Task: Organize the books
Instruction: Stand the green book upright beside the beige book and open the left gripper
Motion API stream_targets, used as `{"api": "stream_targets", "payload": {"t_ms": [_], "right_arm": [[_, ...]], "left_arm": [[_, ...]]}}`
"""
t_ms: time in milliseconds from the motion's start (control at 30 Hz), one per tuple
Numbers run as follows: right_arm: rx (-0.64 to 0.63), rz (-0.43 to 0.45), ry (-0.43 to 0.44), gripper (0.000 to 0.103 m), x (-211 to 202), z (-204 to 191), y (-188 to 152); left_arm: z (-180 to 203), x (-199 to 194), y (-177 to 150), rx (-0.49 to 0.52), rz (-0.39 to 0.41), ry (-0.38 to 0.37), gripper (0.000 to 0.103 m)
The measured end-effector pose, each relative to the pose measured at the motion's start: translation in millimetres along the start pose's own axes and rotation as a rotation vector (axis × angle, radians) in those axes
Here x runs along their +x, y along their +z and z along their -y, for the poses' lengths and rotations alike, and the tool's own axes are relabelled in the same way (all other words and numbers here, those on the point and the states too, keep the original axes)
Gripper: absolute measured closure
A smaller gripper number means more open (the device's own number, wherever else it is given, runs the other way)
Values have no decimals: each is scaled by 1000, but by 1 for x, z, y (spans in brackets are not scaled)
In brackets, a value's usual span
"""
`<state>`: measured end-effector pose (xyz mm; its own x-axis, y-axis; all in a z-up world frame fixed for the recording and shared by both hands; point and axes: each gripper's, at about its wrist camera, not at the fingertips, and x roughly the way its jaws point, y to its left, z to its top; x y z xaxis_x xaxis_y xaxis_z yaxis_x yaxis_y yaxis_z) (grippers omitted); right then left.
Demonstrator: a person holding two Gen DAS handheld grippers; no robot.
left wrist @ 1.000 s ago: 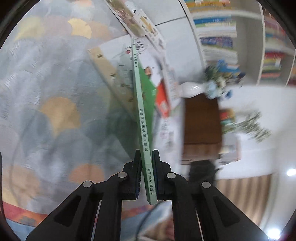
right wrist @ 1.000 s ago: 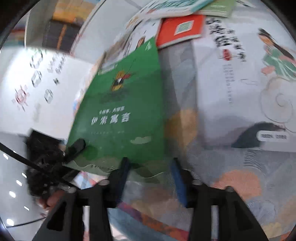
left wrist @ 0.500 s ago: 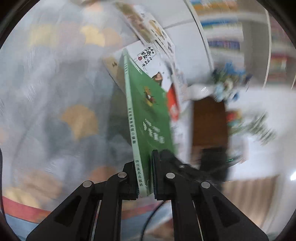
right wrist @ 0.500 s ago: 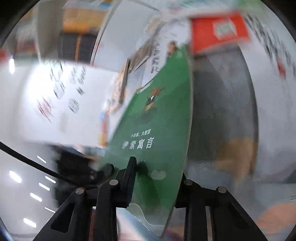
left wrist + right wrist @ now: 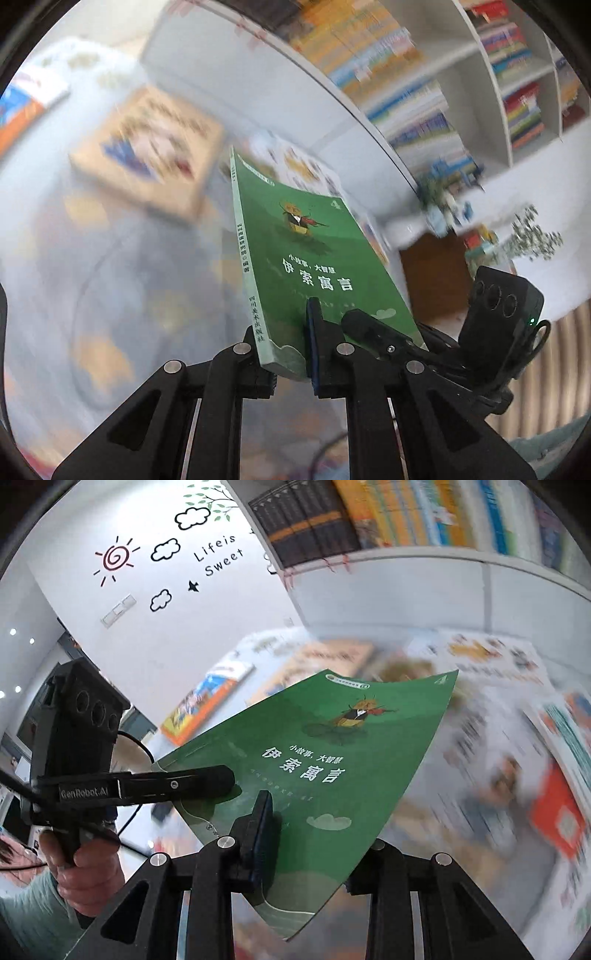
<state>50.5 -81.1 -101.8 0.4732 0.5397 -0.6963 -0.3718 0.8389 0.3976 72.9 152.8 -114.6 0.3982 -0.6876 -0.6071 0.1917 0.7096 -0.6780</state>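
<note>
A thin green book (image 5: 310, 258) with white Chinese title is held in the air between both grippers. My left gripper (image 5: 286, 347) is shut on its spine corner. In the right wrist view the same green book (image 5: 332, 753) passes between the jaws of my right gripper (image 5: 317, 834), which is shut on its lower edge. The left gripper (image 5: 192, 782) shows there at the left, clamping the book's corner, with a hand below it. The right gripper's fingers (image 5: 373, 328) show on the cover in the left wrist view.
Several picture books lie blurred on the patterned rug: a tan one (image 5: 147, 155), a blue-orange one (image 5: 207, 701), a red one (image 5: 557, 812). White bookshelves full of books (image 5: 461, 74) stand behind. A decorated white wall (image 5: 166, 565) is at the left.
The green book has been lifted off the rug and raised toward the shelves. My right gripper has closed on its lower edge; both views now point up at the bookshelves.
</note>
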Motion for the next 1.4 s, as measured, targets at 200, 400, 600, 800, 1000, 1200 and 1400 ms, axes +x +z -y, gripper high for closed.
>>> {"api": "stream_targets", "payload": {"t_ms": [200,400,600,800,1000,1200,1400], "right_arm": [[122,-64,58,73,117,12,76],[184,-166,16,73,207,22,112],[163,-237,1,70,219,36,107],[152,-302,-9,68,229,24,110],[297,-303,-43,67,207,69,97],[185,-359,-147,61,231,43,116],[213,-383,-143,61,202,45,84]], "left_arm": [[-90,32,91,7,-20,129,91],[-148,50,127,-3,-69,265,82],[-196,38,138,-61,-44,304,82],[-187,61,142,-31,-82,250,82],[-188,57,129,-52,-87,208,82],[-187,55,127,-86,-68,218,82],[-177,38,104,-98,-45,276,82]]}}
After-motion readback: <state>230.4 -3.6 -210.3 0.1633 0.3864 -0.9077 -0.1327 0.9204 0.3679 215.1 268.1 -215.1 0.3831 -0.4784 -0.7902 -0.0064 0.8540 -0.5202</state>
